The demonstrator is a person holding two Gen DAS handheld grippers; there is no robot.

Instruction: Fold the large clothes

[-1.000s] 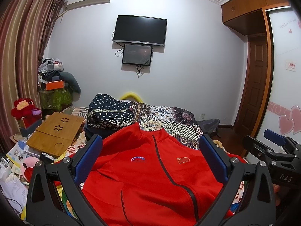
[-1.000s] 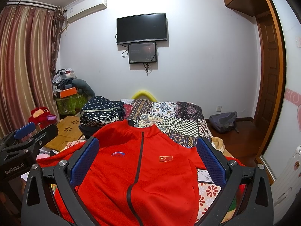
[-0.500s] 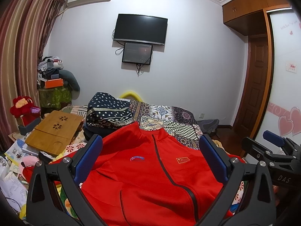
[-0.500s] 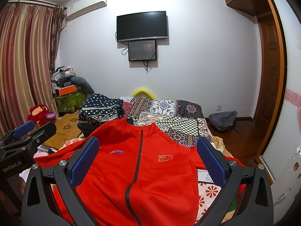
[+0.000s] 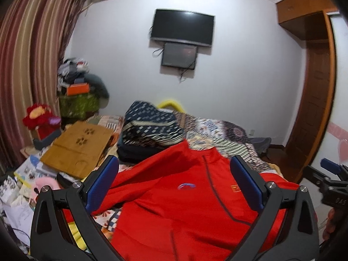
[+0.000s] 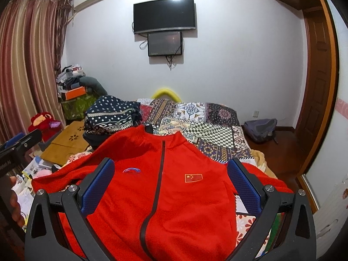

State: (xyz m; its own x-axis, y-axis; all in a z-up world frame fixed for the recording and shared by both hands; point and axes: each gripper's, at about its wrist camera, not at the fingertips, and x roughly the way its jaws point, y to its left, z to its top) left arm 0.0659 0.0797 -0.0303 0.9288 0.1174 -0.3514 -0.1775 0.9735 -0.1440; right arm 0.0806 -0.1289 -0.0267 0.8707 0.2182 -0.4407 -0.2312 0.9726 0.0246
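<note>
A large red zip jacket (image 6: 165, 191) lies face up and spread on the bed, collar toward the far wall; it also shows in the left wrist view (image 5: 195, 206). My left gripper (image 5: 174, 184) is open and empty, held above the jacket's left chest and sleeve. My right gripper (image 6: 170, 184) is open and empty, held above the jacket's chest around the zip. The right gripper's body shows at the right edge of the left wrist view (image 5: 332, 187), and the left gripper's body at the left edge of the right wrist view (image 6: 17, 150).
A patchwork bedspread (image 6: 206, 128) covers the far bed. A folded dotted dark garment pile (image 6: 113, 115) sits behind the collar. A wooden lap tray (image 5: 78, 148), books and toys crowd the left. A grey backpack (image 6: 261, 128) lies on the floor by the door.
The left wrist view has swung left and tilted, so the jacket sits further right in it and looks blurred. The right wrist view has dipped slightly. Both grippers stay open.
</note>
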